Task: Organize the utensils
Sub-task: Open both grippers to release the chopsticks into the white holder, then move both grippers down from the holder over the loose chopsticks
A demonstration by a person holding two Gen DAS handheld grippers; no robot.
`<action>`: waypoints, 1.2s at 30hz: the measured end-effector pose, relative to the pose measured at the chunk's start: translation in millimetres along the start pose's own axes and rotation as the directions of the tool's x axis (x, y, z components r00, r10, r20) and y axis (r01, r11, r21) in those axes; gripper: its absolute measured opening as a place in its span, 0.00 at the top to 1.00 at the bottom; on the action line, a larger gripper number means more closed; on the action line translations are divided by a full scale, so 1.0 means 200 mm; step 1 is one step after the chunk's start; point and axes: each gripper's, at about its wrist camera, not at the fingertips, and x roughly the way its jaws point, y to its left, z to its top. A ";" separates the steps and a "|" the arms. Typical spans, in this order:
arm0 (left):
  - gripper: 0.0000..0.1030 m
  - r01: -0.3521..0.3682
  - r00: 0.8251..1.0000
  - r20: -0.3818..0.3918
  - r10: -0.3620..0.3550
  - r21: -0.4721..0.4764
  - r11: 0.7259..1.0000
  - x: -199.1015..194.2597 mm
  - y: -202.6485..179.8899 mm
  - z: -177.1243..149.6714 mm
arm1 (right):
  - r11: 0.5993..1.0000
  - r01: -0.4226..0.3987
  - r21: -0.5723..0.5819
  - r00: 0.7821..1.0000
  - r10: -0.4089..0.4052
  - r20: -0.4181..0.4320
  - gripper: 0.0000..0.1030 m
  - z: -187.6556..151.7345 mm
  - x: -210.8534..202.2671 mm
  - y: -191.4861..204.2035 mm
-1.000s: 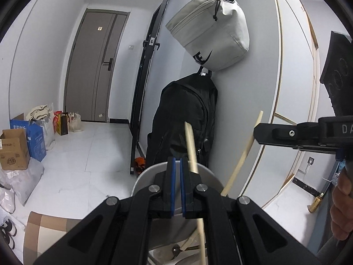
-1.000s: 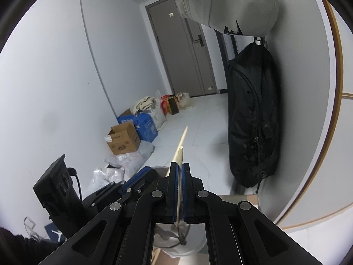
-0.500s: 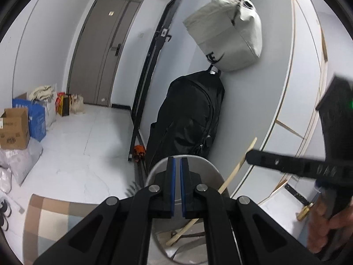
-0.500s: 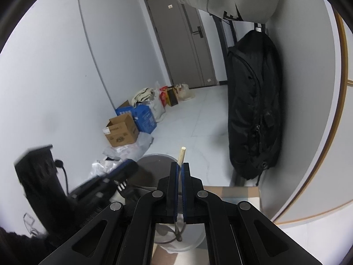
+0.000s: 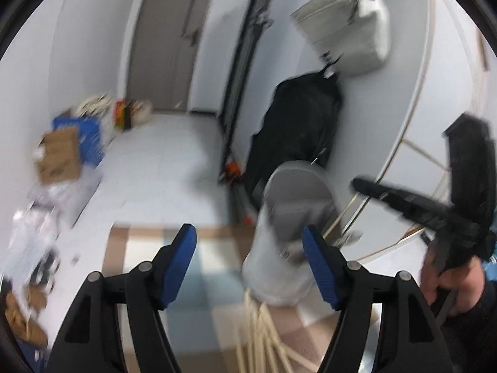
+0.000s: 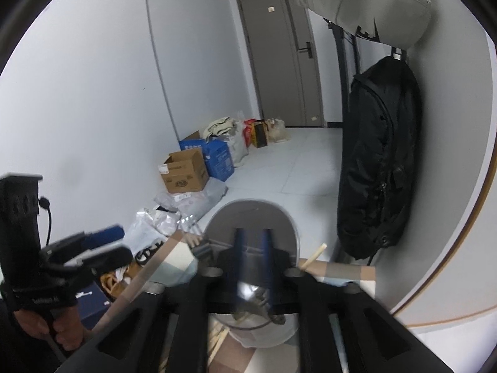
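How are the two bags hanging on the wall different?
The pale grey bag is light and boxy, and it hangs high up. The black backpack is dark, longer and narrower, and it hangs just below the grey bag, reaching down close to the floor. Both hang against the same white wall, near the dark door.

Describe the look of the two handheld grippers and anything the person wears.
The left gripper and right gripper share black angular frames, silver pivot screws and blue finger pads. Each carries a tall black block behind; the left's has a thin black cable. A dark sleeve covers the right wrist.
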 end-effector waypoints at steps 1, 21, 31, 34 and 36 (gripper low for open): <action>0.36 -0.002 0.999 -0.042 0.001 -0.022 1.000 0.02 0.01 -0.04 | 1.000 -0.009 0.003 1.000 0.009 0.005 0.55 -0.01 -0.02 0.00; 0.37 -0.126 0.932 -0.341 0.121 0.009 0.992 0.09 -0.03 -0.47 | 0.986 -0.158 -0.045 0.921 0.131 -0.367 0.45 -0.51 -0.06 0.27; 0.53 -0.124 0.926 -0.360 0.111 -0.014 0.992 0.02 0.04 -0.50 | 0.993 -0.113 -0.020 0.818 0.081 -0.569 0.67 -0.69 0.31 0.29; 0.54 -0.122 0.920 -0.377 0.107 -0.015 0.992 0.03 0.06 -0.52 | 0.996 -0.085 -0.029 0.807 0.052 -0.588 0.74 -0.71 0.38 0.30; 0.56 -0.129 0.914 -0.388 0.115 -0.008 0.992 0.03 0.07 -0.54 | 0.997 -0.066 -0.048 0.805 0.025 -0.593 0.77 -0.71 0.41 0.31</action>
